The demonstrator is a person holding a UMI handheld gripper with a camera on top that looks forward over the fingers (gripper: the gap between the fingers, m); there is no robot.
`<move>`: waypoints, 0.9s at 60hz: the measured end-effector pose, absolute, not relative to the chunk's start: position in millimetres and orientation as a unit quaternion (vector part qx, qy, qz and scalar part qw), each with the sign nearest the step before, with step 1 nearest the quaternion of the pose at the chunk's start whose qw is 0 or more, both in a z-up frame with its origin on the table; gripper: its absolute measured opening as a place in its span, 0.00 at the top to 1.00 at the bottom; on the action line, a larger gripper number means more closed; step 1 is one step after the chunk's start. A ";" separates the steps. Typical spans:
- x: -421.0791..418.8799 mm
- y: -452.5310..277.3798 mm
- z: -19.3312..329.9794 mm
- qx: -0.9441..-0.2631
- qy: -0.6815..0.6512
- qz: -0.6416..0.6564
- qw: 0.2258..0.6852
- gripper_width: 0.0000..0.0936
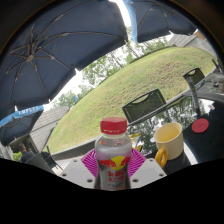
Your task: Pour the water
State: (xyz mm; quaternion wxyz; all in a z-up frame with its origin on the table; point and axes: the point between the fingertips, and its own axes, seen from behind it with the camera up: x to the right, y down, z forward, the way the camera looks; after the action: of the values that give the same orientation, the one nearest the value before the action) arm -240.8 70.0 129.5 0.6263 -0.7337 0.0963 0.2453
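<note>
A clear plastic bottle point(113, 155) with a red cap and a red-and-yellow label stands between my fingers. The pink pads point(91, 163) press on it from both sides, so my gripper point(113, 168) is shut on the bottle and holds it tilted with the whole view. A yellow mug point(169, 141) with a handle stands on the dark table point(202, 150) just to the right of the bottle, beyond the fingers. A red bottle cap point(200, 125) lies on the table past the mug.
Dark mesh chairs point(145, 105) stand behind the table. A big dark blue umbrella point(60, 45) spreads overhead. A grassy mound point(130, 85) and trees lie beyond.
</note>
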 end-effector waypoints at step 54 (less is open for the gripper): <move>-172.8 95.0 225.8 -0.584 0.304 0.611 0.439 0.63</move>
State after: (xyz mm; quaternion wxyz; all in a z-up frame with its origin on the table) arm -172.8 95.0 225.8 0.4393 -0.5841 0.3035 0.6114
